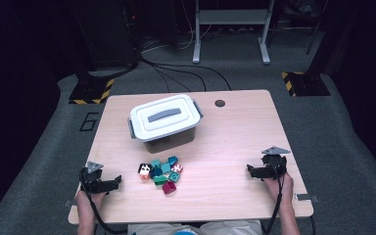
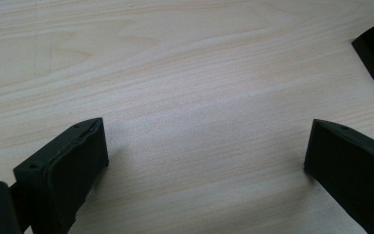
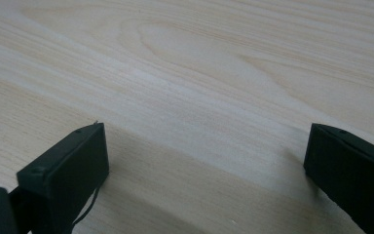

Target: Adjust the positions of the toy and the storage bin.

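Flanking blocks (image 1: 160,172), lidded box (image 1: 165,120) behind (closed)

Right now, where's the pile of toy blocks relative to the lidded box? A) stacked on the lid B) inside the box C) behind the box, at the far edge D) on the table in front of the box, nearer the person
D: in the high view the blocks lie loose on the table between the two grippers, on the person's side of the box, whose lid is on and bare.
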`<action>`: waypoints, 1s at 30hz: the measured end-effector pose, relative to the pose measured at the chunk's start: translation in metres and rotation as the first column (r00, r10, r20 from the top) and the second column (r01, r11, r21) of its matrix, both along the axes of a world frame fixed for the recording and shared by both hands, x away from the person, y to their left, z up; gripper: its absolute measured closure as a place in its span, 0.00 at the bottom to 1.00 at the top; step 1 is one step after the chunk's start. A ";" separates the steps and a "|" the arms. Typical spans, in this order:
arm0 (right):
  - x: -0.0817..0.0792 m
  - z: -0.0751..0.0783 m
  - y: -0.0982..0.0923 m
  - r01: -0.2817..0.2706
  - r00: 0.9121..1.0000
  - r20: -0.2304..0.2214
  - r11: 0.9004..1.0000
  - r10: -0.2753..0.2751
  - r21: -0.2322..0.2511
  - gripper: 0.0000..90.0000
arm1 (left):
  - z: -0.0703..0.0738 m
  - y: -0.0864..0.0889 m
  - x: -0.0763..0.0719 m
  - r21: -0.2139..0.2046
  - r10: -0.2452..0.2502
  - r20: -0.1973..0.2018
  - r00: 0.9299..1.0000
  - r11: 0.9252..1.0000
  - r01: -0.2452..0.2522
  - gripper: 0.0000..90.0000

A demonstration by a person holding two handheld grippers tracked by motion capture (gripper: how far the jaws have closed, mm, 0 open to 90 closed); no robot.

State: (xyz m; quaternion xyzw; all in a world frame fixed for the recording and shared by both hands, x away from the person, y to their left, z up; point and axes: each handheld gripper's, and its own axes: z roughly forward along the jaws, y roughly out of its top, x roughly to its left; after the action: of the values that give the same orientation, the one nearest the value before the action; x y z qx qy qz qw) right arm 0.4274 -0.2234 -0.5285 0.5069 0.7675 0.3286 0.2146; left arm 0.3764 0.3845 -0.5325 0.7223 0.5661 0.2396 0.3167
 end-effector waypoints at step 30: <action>0.018 0.054 0.053 -0.128 0.991 0.041 0.991 0.126 0.036 0.04 | 0.037 0.000 0.021 -0.041 -0.056 0.024 0.998 0.998 0.057 0.04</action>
State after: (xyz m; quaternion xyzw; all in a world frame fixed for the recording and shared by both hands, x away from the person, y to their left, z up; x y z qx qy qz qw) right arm 0.4450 -0.1708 -0.4748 0.4545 0.7874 0.3662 0.1983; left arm 0.3978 0.3845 -0.4958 0.7285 0.5466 0.2270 0.3449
